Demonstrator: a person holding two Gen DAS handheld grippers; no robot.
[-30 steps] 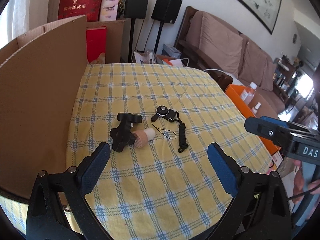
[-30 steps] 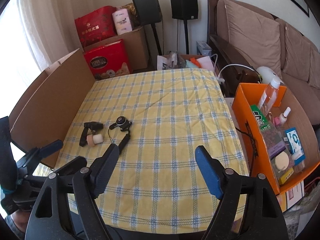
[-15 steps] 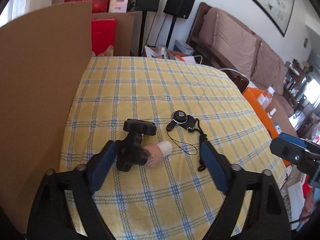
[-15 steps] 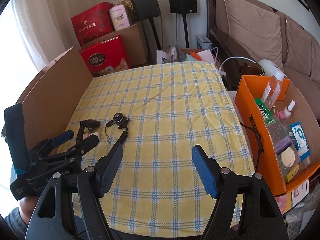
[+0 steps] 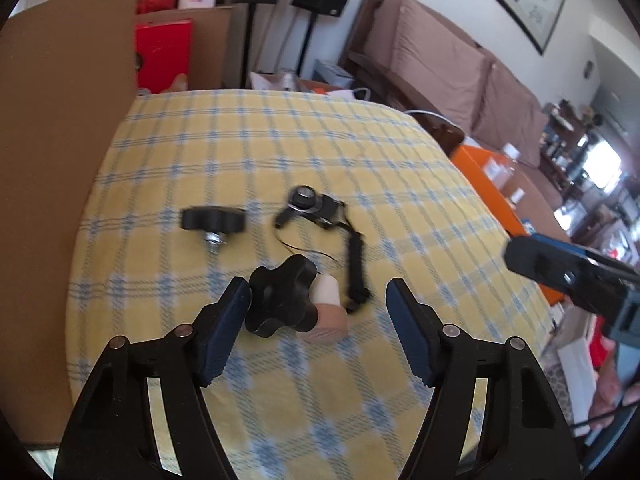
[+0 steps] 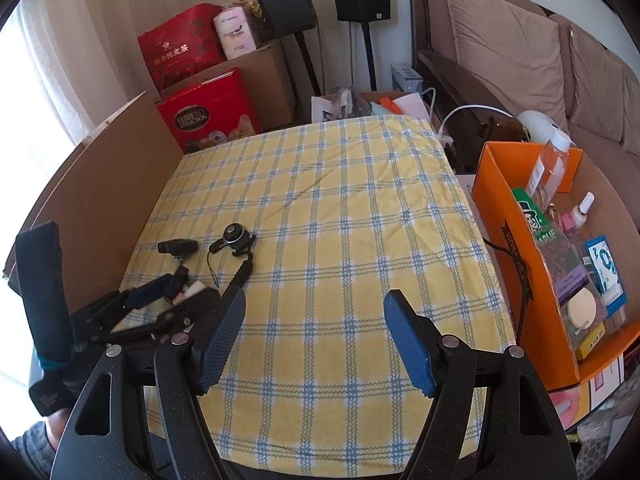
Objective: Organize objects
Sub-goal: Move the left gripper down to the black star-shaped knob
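My left gripper (image 5: pixel 319 322) hangs low over the yellow checked cloth (image 5: pixel 360 148), jaws closing. Between them lie a black star knob (image 5: pixel 284 300) and a beige bottle with a white cap (image 5: pixel 329 309). The left pad (image 5: pixel 230 320) touches the knob's edge; the right pad stands apart from the bottle. A second black knob with a screw (image 5: pixel 212 220) and a small round black device on a lanyard (image 5: pixel 308 202) lie farther out. My right gripper (image 6: pixel 314 336) is open over bare cloth. It sees the left gripper (image 6: pixel 156 300), the far knob (image 6: pixel 178 246) and the device (image 6: pixel 234 236).
A tall cardboard panel (image 6: pixel 100 184) walls the table's left side. An orange box (image 6: pixel 492 200) holding bottles and packets stands off the right edge. Red gift boxes, speakers on stands and a brown sofa lie beyond the table.
My left gripper has moved forward and down around the near knob and bottle, and its jaws have narrowed. The near knob now lies apart from the far one. The right gripper has barely moved.
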